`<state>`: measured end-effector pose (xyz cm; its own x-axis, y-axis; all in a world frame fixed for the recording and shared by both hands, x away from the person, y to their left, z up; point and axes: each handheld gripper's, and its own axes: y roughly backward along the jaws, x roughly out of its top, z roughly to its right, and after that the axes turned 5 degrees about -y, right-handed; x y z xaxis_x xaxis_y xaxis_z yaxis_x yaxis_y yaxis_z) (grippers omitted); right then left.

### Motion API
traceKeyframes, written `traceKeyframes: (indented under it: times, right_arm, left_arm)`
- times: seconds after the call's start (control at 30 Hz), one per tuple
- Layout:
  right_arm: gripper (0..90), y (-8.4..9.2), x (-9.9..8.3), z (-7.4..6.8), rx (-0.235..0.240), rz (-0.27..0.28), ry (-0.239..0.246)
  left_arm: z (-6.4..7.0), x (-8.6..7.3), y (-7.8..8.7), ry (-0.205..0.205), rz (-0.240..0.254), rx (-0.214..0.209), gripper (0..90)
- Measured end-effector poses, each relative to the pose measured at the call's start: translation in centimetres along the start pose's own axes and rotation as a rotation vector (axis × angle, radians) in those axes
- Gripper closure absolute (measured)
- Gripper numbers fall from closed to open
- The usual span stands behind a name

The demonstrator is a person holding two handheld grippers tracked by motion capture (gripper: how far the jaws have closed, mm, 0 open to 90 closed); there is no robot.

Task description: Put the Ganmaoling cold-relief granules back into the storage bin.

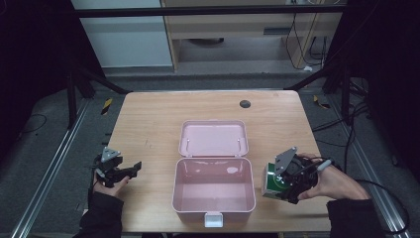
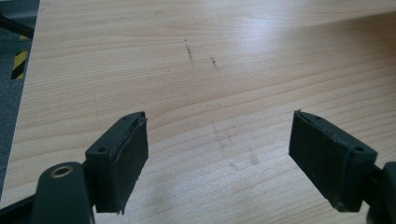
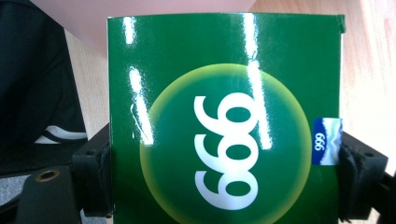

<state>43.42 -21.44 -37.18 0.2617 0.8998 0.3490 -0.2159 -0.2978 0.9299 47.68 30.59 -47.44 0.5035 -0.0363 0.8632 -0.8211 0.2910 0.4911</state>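
Observation:
A pink plastic case [image 1: 214,204] lies open in the middle of the table, its lid [image 1: 213,138] flat behind the hollow base. Right of the base, my right gripper [image 1: 281,184] is shut on a glossy green box [image 1: 272,182] printed with white digits in a yellow-green circle [image 3: 224,126]. Both black pads [image 3: 95,172] press on the box's two sides, and it hangs just off the tabletop. At the table's left edge my left gripper [image 1: 130,170] stands open, its jaws wide apart [image 2: 219,163] over bare wood with nothing between them.
The wooden table [image 1: 148,124] has a dark round cable hole [image 1: 245,103] near its far edge. A white latch [image 1: 213,219] sticks out at the case's front. Dark floor, metal rails and cables surround the table.

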Motion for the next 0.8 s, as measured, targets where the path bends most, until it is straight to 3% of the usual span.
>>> traceKeyframes:
  times: [0.8]
  right_arm:
    - [16.1, 5.4, 2.5, -0.1, -0.032, 0.041, 0.02]
  left_arm:
    - [0.0, 0.0, -0.1, 0.0, -0.005, -0.002, 18.9]
